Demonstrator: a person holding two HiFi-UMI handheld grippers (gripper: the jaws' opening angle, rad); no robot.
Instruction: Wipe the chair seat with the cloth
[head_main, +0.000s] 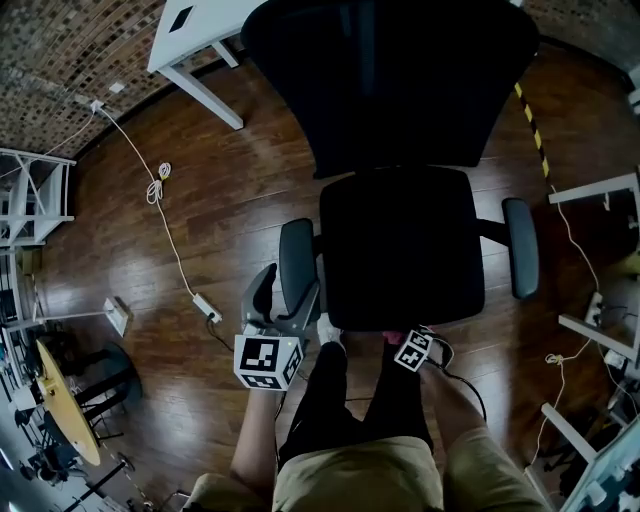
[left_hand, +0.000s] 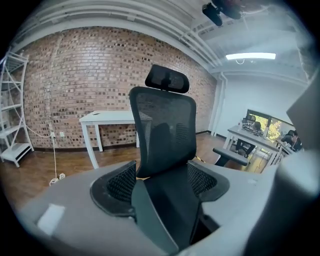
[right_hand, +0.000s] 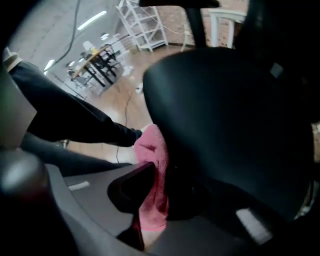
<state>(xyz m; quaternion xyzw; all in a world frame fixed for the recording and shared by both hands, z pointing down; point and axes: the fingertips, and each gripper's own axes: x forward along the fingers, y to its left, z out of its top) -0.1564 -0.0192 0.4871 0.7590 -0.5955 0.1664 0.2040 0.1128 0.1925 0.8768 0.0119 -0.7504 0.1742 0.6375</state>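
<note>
My right hand-held gripper (right_hand: 162, 185) clenched a pink cloth (right_hand: 150, 145) at the black chair seat's (right_hand: 225, 125) near edge; my left hand-held gripper (left_hand: 160, 182) grasped the dark grey armrest (left_hand: 160, 220).

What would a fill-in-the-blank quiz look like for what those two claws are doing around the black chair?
1. The right claw is shut on a ___ cloth.
2. That cloth touches the ___ edge of the seat.
3. The left claw is clamped on one ___ of the chair.
4. The floor is made of ___.

Missing words: pink; front; armrest; wood.
</note>
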